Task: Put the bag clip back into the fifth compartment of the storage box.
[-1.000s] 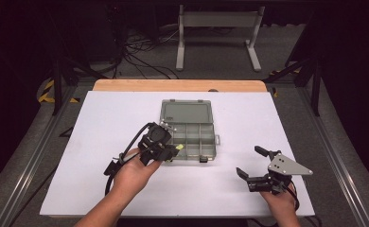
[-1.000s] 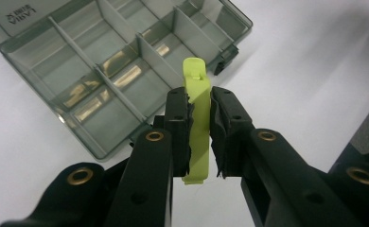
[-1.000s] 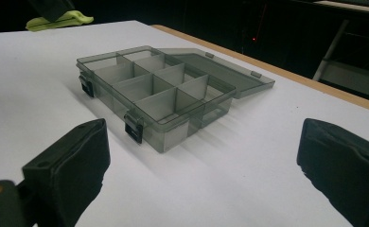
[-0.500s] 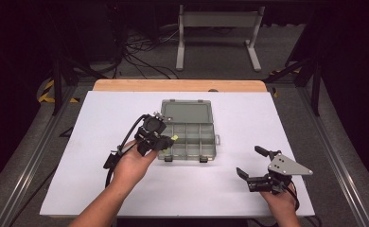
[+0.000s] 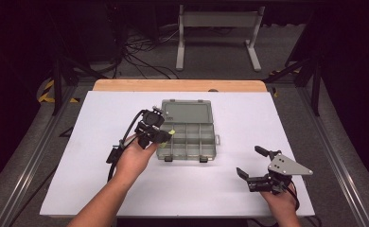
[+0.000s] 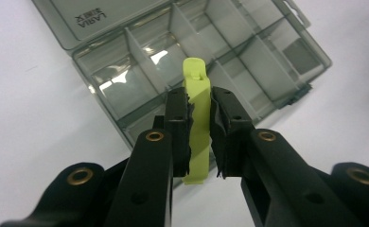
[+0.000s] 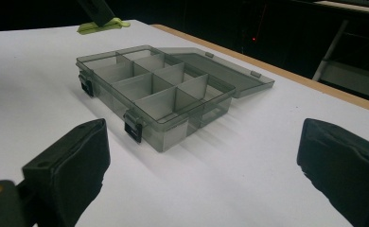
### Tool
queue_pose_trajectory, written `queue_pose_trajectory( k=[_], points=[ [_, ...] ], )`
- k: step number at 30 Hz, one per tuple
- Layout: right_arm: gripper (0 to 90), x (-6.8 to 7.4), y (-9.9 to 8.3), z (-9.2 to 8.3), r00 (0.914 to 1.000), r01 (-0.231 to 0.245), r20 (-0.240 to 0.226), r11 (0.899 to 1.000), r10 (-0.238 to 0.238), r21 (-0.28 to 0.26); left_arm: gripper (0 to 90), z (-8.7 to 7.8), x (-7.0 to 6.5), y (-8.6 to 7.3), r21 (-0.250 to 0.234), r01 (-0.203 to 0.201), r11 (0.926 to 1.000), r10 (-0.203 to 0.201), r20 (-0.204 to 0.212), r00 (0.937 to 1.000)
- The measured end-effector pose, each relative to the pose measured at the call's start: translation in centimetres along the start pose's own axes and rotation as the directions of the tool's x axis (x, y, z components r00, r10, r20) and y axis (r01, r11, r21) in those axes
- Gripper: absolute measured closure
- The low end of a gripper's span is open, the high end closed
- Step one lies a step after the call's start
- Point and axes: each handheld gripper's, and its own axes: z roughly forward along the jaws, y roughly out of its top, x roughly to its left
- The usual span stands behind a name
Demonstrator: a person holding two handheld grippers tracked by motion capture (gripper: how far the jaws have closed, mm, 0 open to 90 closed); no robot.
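A clear grey compartment box (image 5: 210, 142) lies open mid-table, its lid (image 5: 187, 112) folded back. My left gripper (image 5: 165, 135) hovers at the box's left edge, shut on a small yellow-green clip (image 5: 171, 132). In the left gripper view the clip (image 6: 197, 85) stands upright between the jaws of the gripper (image 6: 200, 113), above the empty compartments (image 6: 126, 82). My right gripper (image 5: 249, 161) rests open near the front right of the table, nothing in it. In the right gripper view its gripper (image 7: 204, 165) faces the box (image 7: 173, 120), with the clip (image 7: 97, 27) beyond it.
The white table top (image 5: 78, 142) has a wooden strip (image 5: 173, 85) along its far edge. A metal stand (image 5: 215, 38) and cables (image 5: 140, 52) lie on the dark floor behind. A black cable (image 5: 126, 137) trails from the left gripper.
The left gripper has moved a little away from the person, carrying the clip to the box's left side. The right gripper has stayed put.
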Motion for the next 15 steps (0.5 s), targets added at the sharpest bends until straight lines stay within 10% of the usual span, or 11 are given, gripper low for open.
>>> queue_pose_trajectory(
  k=[15],
  points=[
    [4.0,0.0,0.0,0.0,1.0000,0.000,-0.002,1.000,0.000,0.000,78.2,1.7,0.4,-0.8,0.030,0.008,0.9995,-0.007,-0.024,0.9997]
  ],
)
